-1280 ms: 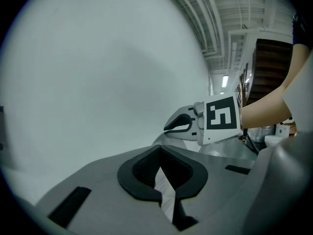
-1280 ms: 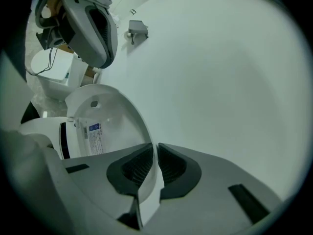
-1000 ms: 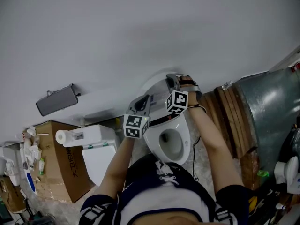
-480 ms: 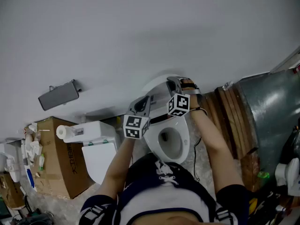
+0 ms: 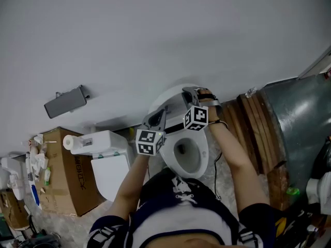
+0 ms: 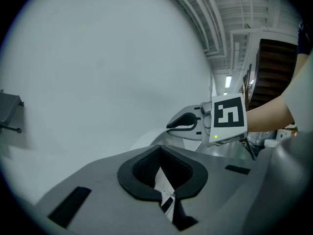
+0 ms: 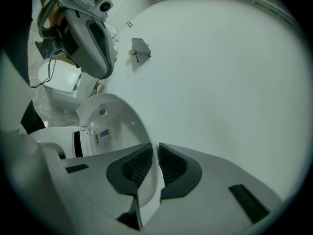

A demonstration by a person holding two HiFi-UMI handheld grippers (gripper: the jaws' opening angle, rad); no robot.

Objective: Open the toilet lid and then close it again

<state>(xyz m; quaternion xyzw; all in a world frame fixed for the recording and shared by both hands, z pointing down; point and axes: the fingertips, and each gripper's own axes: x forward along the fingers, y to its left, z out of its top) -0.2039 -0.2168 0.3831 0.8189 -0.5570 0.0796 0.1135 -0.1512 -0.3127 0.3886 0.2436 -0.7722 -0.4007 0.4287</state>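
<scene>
Toilet lid [image 5: 168, 96] up, just above frame centre in the head view; stands near upright with its back toward the white wall [image 5: 155, 35], inner face toward the bowl [image 5: 187, 156], long axis running up from the hinge.

Head view gives only a thin white arc. Right gripper view shows the lid's [image 7: 115, 124] hollow inner face with a small label [image 7: 104, 137], and the right tool [image 7: 155, 165] pinching the lid's rim between its pads. Left gripper view shows the left tool [image 6: 160, 153] pressed together at the tips; a white sliver shows in the hollow behind them, what it is unclear; the right tool [image 6: 183, 123] lies beyond, mid-right.

Count: one lid; one bowl; two tools, left [image 5: 161, 111] and right [image 5: 187, 93]; one paper roll [image 5: 68, 142] and one cardboard box [image 5: 64, 180] at lower left.
</scene>
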